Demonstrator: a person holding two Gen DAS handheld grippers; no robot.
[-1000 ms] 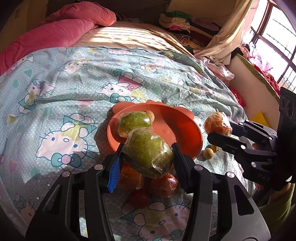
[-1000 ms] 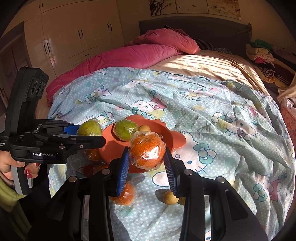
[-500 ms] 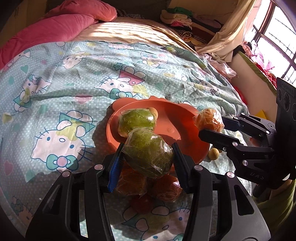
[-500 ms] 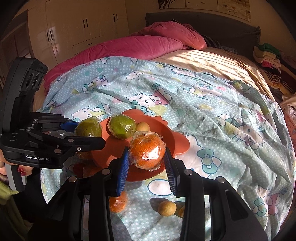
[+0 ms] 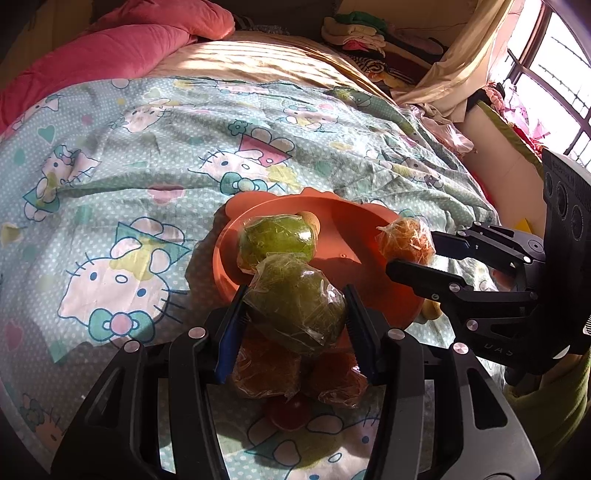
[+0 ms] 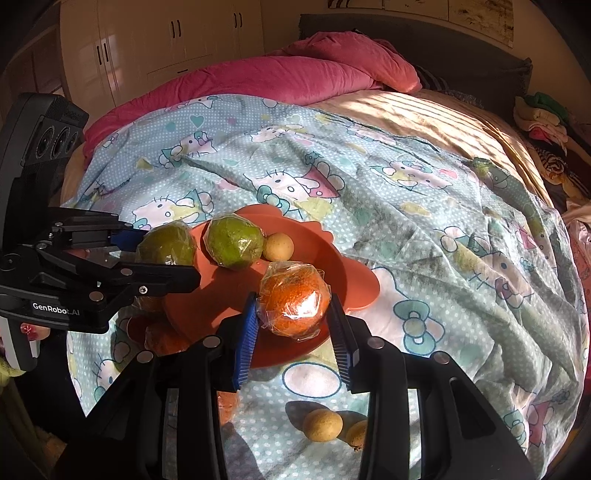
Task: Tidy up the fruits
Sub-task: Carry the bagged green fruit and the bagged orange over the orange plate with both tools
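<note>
An orange plastic plate (image 5: 343,229) (image 6: 221,291) lies on the cartoon-print quilt. On it rest a wrapped green fruit (image 5: 277,238) (image 6: 234,242) and a small yellow fruit (image 6: 279,246). My left gripper (image 5: 295,314) (image 6: 162,254) is shut on a second wrapped green fruit (image 5: 295,306) (image 6: 166,245) at the plate's near-left rim. My right gripper (image 6: 295,314) (image 5: 410,251) is shut on a wrapped orange (image 6: 295,299) (image 5: 406,238) held over the plate's right side. Wrapped orange and red fruits (image 5: 266,369) lie on the quilt under the left gripper.
Two small yellow fruits (image 6: 323,424) lie on the quilt near the right gripper. A pink duvet (image 6: 240,79) lies at the bed's head, piled clothes (image 5: 369,33) at the far right. A person's hand (image 6: 29,330) holds the left gripper's handle.
The right gripper has carried the wrapped orange from beside the plate to over its right side. The left gripper keeps its green fruit at the plate's rim.
</note>
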